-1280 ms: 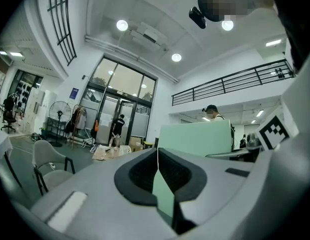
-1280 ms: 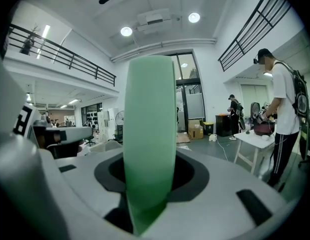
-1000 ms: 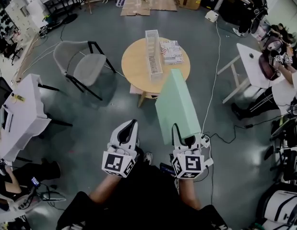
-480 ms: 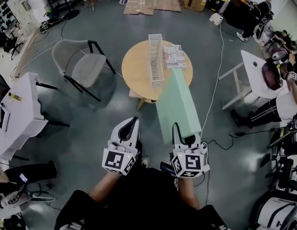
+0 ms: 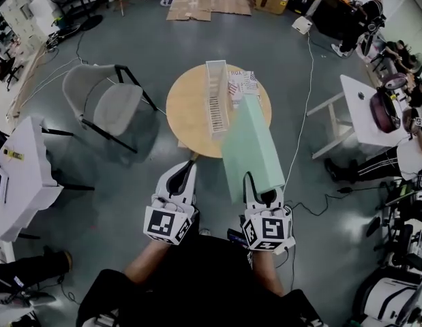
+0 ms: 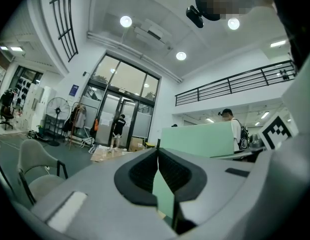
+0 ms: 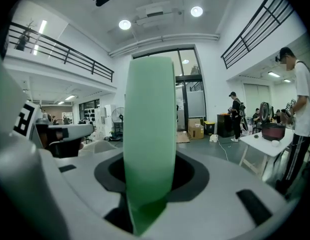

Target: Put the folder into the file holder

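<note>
Both handheld units look pretty much identical. The left gripper and right gripper have chunky pale grey-white plastic shells that taper toward the front. Each one carries a cube at the back end, with black-and-white square markers on its faces. Up close, the fingers are black with a fine texture and sit in a dark oval recess. The shell also has a couple of dark rectangular slots. The person's wearing black clothes, forearms bare, no sleeves down near the wrists.
</note>
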The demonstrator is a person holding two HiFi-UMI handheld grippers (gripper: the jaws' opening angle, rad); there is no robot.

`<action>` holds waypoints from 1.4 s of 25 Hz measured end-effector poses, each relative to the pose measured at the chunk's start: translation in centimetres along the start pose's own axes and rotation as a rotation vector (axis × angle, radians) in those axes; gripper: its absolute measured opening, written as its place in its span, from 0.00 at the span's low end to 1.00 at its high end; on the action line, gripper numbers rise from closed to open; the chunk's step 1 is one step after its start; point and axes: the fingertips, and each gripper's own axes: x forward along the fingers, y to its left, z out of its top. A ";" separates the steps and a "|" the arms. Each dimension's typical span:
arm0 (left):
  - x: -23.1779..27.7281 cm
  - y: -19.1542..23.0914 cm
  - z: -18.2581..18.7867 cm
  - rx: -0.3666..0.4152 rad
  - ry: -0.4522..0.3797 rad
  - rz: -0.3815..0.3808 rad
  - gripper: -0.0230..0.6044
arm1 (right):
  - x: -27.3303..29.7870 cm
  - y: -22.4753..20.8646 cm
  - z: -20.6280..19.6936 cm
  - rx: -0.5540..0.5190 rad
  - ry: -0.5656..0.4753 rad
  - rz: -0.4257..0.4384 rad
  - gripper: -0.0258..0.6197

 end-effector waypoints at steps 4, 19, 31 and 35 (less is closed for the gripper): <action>2.7 1.7 0.5 -0.003 0.008 -0.026 0.05 | 2.9 -0.3 0.9 0.001 0.001 -0.015 0.27; 9.4 8.8 1.6 -0.022 0.022 -0.066 0.05 | 12.1 0.3 4.1 -0.011 -0.019 -0.054 0.27; 11.7 11.3 1.8 -0.030 0.024 -0.065 0.05 | 16.6 0.0 5.3 -0.023 -0.038 -0.064 0.27; 12.8 11.7 2.1 -0.031 0.013 -0.036 0.05 | 18.0 -0.5 5.5 -0.023 -0.043 -0.040 0.27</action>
